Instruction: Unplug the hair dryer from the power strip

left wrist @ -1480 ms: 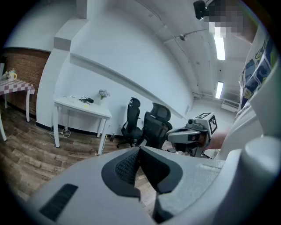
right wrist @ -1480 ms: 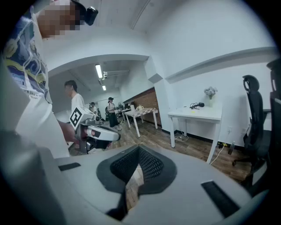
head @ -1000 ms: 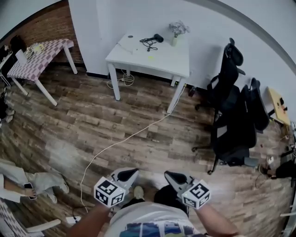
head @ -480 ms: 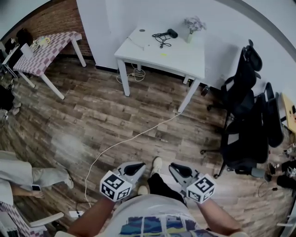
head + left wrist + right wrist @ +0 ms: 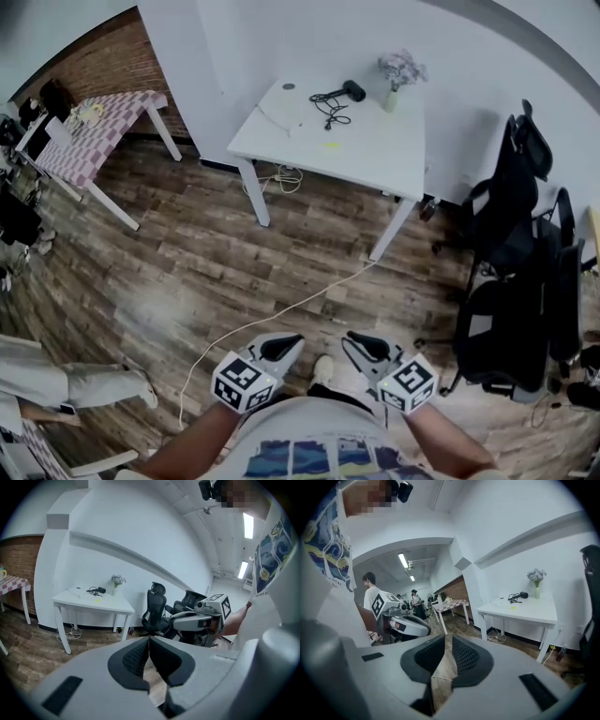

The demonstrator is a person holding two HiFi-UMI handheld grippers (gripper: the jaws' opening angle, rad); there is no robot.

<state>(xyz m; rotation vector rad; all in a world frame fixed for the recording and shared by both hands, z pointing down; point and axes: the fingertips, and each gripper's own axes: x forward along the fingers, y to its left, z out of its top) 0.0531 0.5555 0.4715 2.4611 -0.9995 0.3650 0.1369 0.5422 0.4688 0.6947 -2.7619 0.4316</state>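
The black hair dryer (image 5: 352,90) lies at the back of a white table (image 5: 366,141), its black cord (image 5: 328,101) coiled beside it. It also shows far off in the left gripper view as the hair dryer (image 5: 99,590) and in the right gripper view as the hair dryer (image 5: 521,595). A flat white thing (image 5: 279,111) lies left of the cord; I cannot tell whether it is the power strip. My left gripper (image 5: 292,339) (image 5: 149,640) is shut and empty. My right gripper (image 5: 354,339) (image 5: 448,638) has its jaws opening with nothing between them. Both are held low, several steps from the table.
A vase of flowers (image 5: 401,70) stands by the dryer. A white cable (image 5: 281,314) runs across the wooden floor toward the table leg. Black office chairs (image 5: 511,234) crowd the right. A checked table (image 5: 94,122) stands at left, and a seated person's legs (image 5: 56,384) show lower left.
The white table has come nearer and sits lower in the head view. Both grippers have been carried forward together, side by side, and a foot has stepped out between them.
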